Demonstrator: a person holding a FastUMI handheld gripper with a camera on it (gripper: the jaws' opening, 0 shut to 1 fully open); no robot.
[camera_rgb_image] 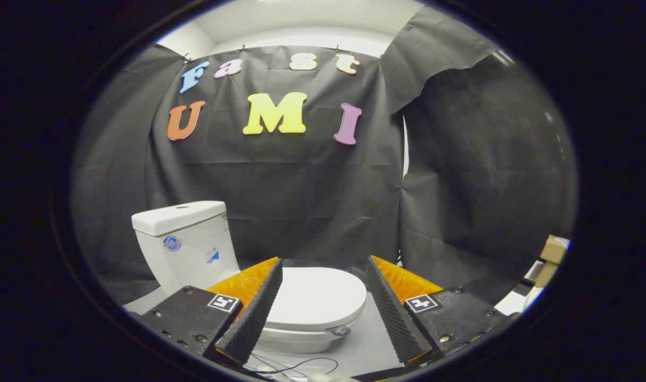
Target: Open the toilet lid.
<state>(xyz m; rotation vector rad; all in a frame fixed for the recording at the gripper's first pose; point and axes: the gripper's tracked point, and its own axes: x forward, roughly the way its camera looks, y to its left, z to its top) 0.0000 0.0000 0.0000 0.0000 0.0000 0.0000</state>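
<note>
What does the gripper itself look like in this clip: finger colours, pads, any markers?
The gripper has two fingers faced with black ribbed pads, backed by orange ridged plastic. Each sits on a black block with screws and a small square black-and-white marker. Thin dark cables loop beneath it.

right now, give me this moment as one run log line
gripper: open, holding nothing | lid: closed, between and beyond fingers | tank: behind lid | phase: approach
</note>
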